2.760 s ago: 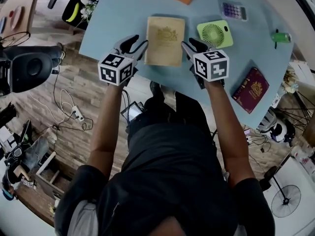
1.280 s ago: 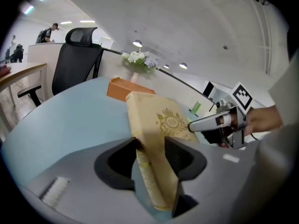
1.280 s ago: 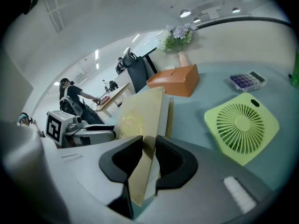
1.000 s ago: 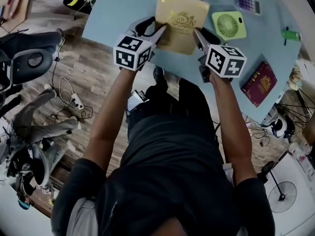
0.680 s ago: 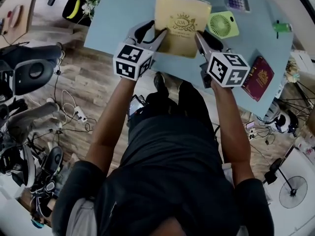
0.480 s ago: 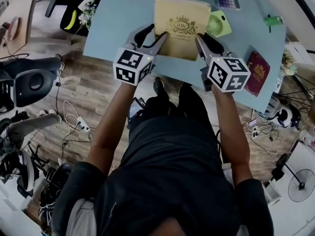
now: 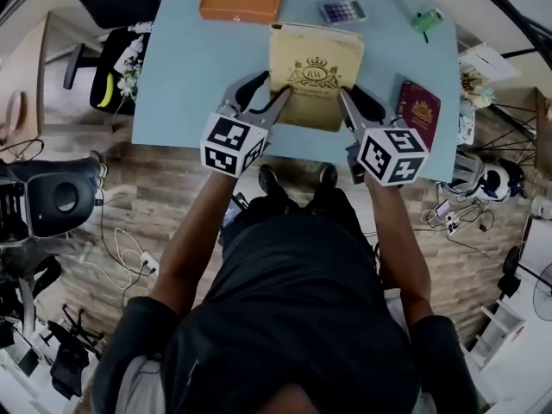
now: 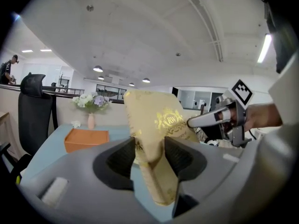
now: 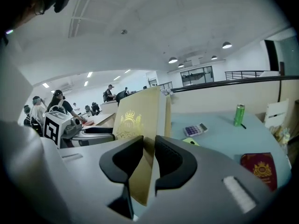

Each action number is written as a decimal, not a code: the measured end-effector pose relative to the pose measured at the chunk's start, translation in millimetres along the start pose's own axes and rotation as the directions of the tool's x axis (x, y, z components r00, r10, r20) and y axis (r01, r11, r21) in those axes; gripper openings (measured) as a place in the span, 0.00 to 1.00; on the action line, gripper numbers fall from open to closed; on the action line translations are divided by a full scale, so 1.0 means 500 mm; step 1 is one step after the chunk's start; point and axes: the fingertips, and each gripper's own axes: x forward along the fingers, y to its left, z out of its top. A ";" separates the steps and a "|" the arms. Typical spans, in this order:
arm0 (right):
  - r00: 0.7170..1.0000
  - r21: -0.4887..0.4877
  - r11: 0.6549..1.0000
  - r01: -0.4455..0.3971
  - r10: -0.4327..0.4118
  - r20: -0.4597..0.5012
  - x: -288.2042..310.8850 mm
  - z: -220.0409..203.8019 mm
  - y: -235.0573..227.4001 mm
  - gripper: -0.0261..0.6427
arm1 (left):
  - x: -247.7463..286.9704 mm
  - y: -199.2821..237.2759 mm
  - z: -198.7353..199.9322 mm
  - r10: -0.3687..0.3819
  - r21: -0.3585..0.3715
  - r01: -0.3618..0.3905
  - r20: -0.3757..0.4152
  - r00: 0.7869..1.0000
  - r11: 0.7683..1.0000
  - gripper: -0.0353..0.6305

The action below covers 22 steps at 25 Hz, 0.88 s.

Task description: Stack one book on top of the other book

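– Pale blue tabletop (image 7: 190, 67) over a wood floor (image 7: 129, 188), with a flower vase (image 8: 91, 107) at its far left. Which step is this?

– The carry, I'd say. The gold book (image 7: 315, 72) is gripped from both sides. The left tongs (image 7: 271, 88) are clamped on its near left edge and the right tongs (image 7: 355, 100) on its near right edge. Each gripper view shows the cover squeezed flat between the jaws.

– Is it off the surface?

– It looks so. In both gripper views it rides tilted, far end up, with blue tabletop showing past its lower edge.

– And the other book?

– The maroon book (image 7: 418, 113) lies flat at the near right of the tabletop, just right of the right tongs and apart from the gold one.

– So what does the next move call for?

– Swing the gold book right, level it, and lower it squarely onto the maroon cover. The gold one is plainly the larger, so it will overhang. Unless it's centred it could tip when let go. Both tongs should open together, and only once it rests.

– Anything in the way?

– No. The orange box (image 7: 241, 0), calculator (image 7: 342, 10) and green can (image 7: 427, 20) sit along the far side, well apart from that path.
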 end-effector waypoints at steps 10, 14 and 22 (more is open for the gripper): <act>0.996 0.055 0.996 0.067 -0.070 0.051 -0.137 0.000 -0.162 0.16 | 0.123 -0.165 0.029 -0.084 0.057 0.085 -0.028 0.996 0.995 0.37; 0.995 0.071 0.995 0.071 -0.075 0.059 -0.185 -0.003 -0.236 0.16 | 0.179 -0.233 0.028 -0.089 0.065 0.093 -0.056 0.994 0.994 0.37; 0.996 0.097 0.993 0.069 -0.074 0.053 -0.257 -0.021 -0.388 0.16 | 0.290 -0.358 0.006 -0.093 0.053 0.100 -0.116 0.989 0.994 0.37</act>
